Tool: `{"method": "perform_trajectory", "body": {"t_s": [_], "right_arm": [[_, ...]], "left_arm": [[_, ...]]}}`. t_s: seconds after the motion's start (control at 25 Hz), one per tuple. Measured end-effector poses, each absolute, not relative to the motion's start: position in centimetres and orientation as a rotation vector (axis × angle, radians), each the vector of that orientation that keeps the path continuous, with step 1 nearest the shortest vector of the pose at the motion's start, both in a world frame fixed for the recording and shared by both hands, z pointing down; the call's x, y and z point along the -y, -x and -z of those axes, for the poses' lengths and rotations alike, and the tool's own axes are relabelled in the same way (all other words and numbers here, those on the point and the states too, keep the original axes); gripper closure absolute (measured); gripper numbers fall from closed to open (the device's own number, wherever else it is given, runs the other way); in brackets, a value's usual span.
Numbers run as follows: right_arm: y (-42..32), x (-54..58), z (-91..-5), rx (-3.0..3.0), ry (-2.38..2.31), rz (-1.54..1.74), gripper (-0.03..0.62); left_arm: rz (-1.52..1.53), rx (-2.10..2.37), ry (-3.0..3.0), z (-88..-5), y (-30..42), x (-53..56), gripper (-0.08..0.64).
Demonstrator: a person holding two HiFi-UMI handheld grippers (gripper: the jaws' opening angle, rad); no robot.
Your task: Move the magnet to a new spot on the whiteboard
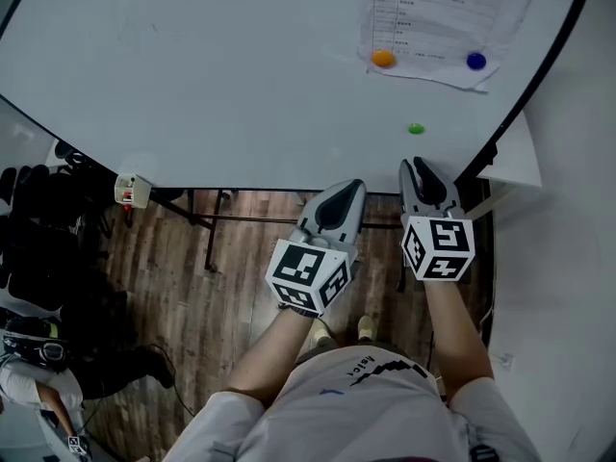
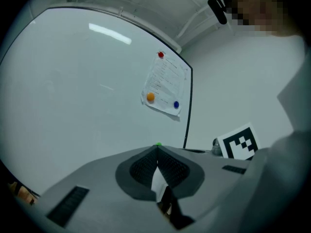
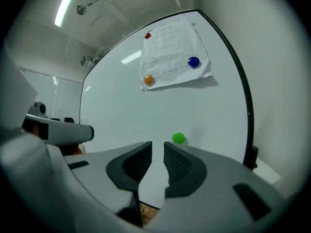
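A small green magnet point(image 1: 416, 129) sticks alone on the whiteboard point(image 1: 221, 75), low on its right side; the same green magnet point(image 3: 179, 138) shows just beyond my right jaw tips. My right gripper point(image 1: 416, 167) hangs a short way below it, jaws parted by a narrow gap with nothing between them. My left gripper point(image 1: 345, 192) sits below the board's lower edge, jaws pressed together and empty; the green magnet point(image 2: 158, 143) peeks over its tips. Orange point(image 1: 383, 59) and blue point(image 1: 475, 62) magnets pin a paper sheet point(image 1: 433, 17) higher up; a red magnet point(image 3: 147, 35) holds its top.
The whiteboard's black frame point(image 1: 539, 75) runs along the right, next to a white wall point(image 1: 577, 210). Under the board are its metal stand legs point(image 1: 207, 221) on a wood floor. Dark bags and gear point(image 1: 38, 248) lie at the left.
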State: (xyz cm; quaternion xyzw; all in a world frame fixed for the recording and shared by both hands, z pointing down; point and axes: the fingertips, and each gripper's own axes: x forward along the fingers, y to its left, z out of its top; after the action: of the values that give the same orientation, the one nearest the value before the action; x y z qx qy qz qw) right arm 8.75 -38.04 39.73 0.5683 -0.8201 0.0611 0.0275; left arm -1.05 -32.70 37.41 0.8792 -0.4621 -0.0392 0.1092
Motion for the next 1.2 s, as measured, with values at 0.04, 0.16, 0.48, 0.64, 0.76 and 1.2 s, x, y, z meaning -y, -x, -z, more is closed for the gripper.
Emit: {"method": "perform_trajectory", "body": {"t_s": [0.04, 0.16, 0.48, 0.64, 0.76, 1.2], "right_arm": [[-8.6, 37.5, -39.6, 2.545, -1.744, -0.191, 0.512], [-8.0, 35.7, -39.2, 2.580, -1.712, -0.199, 0.529], [-6.6, 31.5, -38.0, 2.671, -1.635, -0.223, 0.558], [-5.8, 29.9, -37.8, 2.699, -1.608, -0.238, 0.571], [-5.2, 28.9, -37.6, 2.717, -1.589, -0.244, 0.574], [-3.3, 27.3, -36.6, 2.762, -1.510, -0.228, 0.578]], "left_arm": [[0.117, 1.359, -2.583, -37.4, 1.0, 32.4, 0.551], [0.120, 1.361, -2.578, -37.2, 0.9, 31.3, 0.551], [0.127, 1.367, -2.580, -36.6, 0.8, 28.3, 0.551], [0.123, 1.374, -2.583, -36.4, 0.8, 27.2, 0.550], [0.120, 1.381, -2.586, -36.2, 1.0, 26.4, 0.551], [0.131, 1.405, -2.575, -35.6, 1.9, 25.4, 0.551]]}}
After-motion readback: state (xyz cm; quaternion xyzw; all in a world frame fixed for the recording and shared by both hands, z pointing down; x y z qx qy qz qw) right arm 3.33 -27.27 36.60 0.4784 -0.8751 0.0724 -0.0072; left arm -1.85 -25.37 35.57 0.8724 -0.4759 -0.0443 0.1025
